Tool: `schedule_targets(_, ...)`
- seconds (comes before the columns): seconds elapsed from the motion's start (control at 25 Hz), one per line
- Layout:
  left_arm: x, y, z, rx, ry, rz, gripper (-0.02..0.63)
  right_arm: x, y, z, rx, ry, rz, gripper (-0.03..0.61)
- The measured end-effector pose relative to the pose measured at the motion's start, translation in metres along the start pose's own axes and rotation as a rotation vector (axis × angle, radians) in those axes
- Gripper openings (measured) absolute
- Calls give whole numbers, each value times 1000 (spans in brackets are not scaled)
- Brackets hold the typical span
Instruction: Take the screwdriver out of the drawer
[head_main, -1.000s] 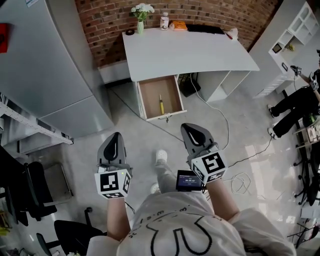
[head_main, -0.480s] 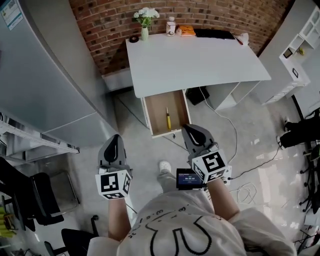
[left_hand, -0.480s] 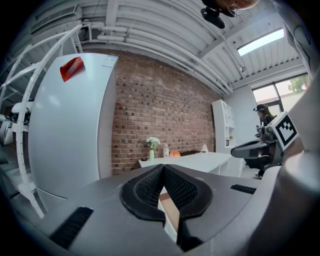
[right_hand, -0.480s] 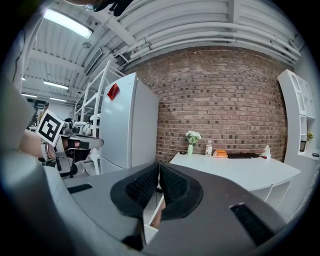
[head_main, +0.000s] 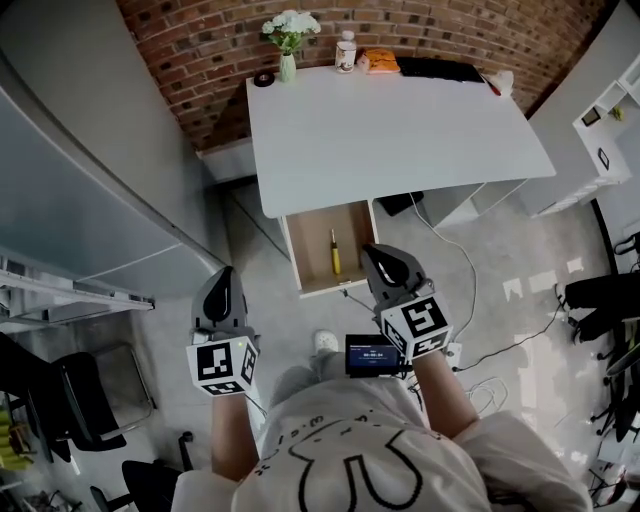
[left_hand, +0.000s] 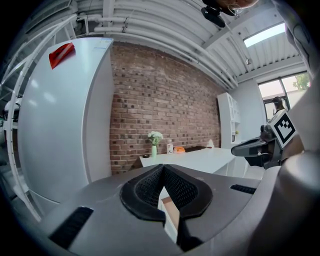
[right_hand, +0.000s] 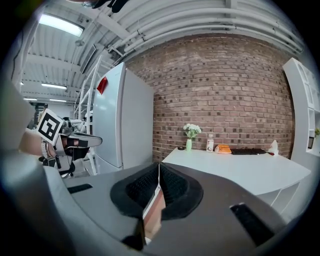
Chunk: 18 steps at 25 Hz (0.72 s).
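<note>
The yellow-handled screwdriver is lying lengthwise, near to far, on the floor of the open light-wood drawer, slightly right of its middle. The drawer is sticking out from under the near edge of the white counter. At the counter's far edge, against the red brick wall, a green vase of white flowers, a small white bottle, an orange object and a black keyboard are standing in a row.

The right claw is hovering by the drawer's near right corner; in the right gripper view its jaws are pressing together at the tips, holding nothing. The left claw is hanging well left of the drawer over the grey floor, its jaws likewise meeting at the tips and carrying nothing. A tall pale grey cabinet is standing at the left.
</note>
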<state>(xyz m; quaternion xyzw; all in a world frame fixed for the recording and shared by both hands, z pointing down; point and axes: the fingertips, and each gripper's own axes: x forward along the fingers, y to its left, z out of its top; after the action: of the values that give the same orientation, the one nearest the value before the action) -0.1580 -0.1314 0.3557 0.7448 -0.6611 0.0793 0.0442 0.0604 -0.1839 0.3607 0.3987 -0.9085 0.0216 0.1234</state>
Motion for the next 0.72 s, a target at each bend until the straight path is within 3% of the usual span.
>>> schedule_targets(0.4, 29, 30, -29, -24, 61, -7, 12, 38, 2, -28, 34, 73, 1, 20)
schedule_targets(0.72, 65, 58, -67, -34, 126, -63, 12, 68, -1, -63, 47, 169, -39, 20)
